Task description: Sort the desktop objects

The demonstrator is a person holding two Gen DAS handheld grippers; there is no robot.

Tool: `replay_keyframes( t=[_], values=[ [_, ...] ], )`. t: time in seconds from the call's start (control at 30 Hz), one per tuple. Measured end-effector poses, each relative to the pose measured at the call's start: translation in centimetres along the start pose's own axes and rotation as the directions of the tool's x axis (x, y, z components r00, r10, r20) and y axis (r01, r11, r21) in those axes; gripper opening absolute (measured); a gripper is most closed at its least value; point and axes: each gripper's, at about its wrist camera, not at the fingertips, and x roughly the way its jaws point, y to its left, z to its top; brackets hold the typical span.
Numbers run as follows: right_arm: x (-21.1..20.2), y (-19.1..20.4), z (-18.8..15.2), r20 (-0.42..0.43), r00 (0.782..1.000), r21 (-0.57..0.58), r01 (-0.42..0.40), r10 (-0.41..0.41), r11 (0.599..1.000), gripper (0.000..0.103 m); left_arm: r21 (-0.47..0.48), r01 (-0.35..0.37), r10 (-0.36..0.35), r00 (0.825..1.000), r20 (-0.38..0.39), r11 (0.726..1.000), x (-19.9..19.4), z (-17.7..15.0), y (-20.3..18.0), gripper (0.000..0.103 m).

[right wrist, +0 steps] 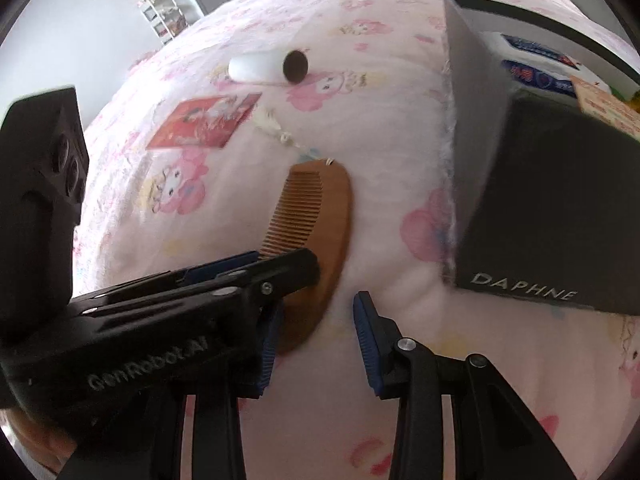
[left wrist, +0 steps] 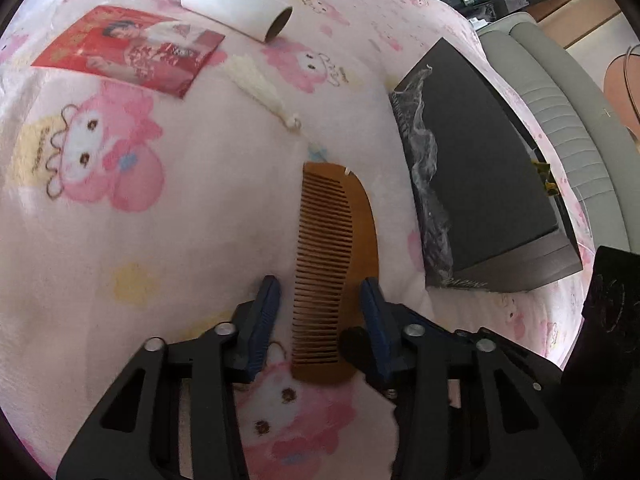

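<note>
Comb [left wrist: 336,268]: wooden, flat on pink cartoon-print blanket [left wrist: 120,260], lying lengthwise between our left gripper [left wrist: 322,296] pads, teeth facing left pad. Right pad at comb spine; left pad shows gap, so we cannot tell if the pads pinch it. Our right gripper [right wrist: 316,320] just beside comb, spread, nothing between pads. Black box [left wrist: 480,184] right of comb. Farther: cream tassel [left wrist: 260,84], red card [left wrist: 132,48], white tube [left wrist: 236,8].

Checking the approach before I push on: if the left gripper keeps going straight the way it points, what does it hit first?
The comb. It already lies between the left gripper fingers, so going on runs along the comb and into the blanket under it.
</note>
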Motion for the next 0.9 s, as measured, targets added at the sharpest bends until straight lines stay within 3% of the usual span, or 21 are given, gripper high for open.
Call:
replay_keyframes(
  t=[0.13,0.4,0.47,0.5,0.6,0.73,0.83,0.9],
  values=[
    [-0.8,0.2,-0.9,-0.008,1.000,0.002,-0.027,0.027,1.000,0.034,-0.011,0.037,-0.037,0.999,-0.007,0.999,-0.9,-1.3,-0.5,0.024],
    [-2.9,-0.3,-3.3,-0.015,1.000,0.032,-0.023,0.023,0.999,0.034,-0.019,0.096,-0.096,0.995,-0.007,0.995,-2.4,-3.9,-1.4,0.023],
    [-3.0,-0.7,-3.6,-0.015,1.000,0.052,-0.019,0.020,0.998,0.034,-0.054,0.097,-0.098,0.995,-0.009,0.994,-1.9,-3.6,-0.7,0.028],
    [-2.8,-0.9,-3.5,-0.019,1.000,0.056,-0.010,0.011,0.998,0.034,-0.071,0.101,-0.102,0.995,-0.007,0.992,-1.5,-3.4,-0.3,0.037],
    [-2.5,-1.1,-3.1,-0.010,1.000,0.060,0.008,-0.008,0.998,0.034,-0.073,0.089,-0.090,0.996,-0.013,0.993,-0.4,-2.8,0.0,0.037],
    [-1.5,-1.4,-2.6,-0.005,1.000,0.067,0.018,-0.018,0.998,0.034,-0.056,0.046,-0.046,0.999,-0.003,0.997,0.0,-2.3,-0.7,0.020],
    [-1.5,-1.1,-2.0,0.000,1.000,0.042,0.028,-0.028,0.999,0.020,-0.085,0.069,-0.068,0.998,0.017,0.994,-1.1,-2.7,-0.4,0.012],
    [-2.0,-1.0,-1.9,0.009,0.999,0.036,0.030,-0.031,0.999,0.020,-0.095,0.084,-0.081,0.996,0.034,0.992,-2.0,-3.2,-0.1,0.011]
  ],
)
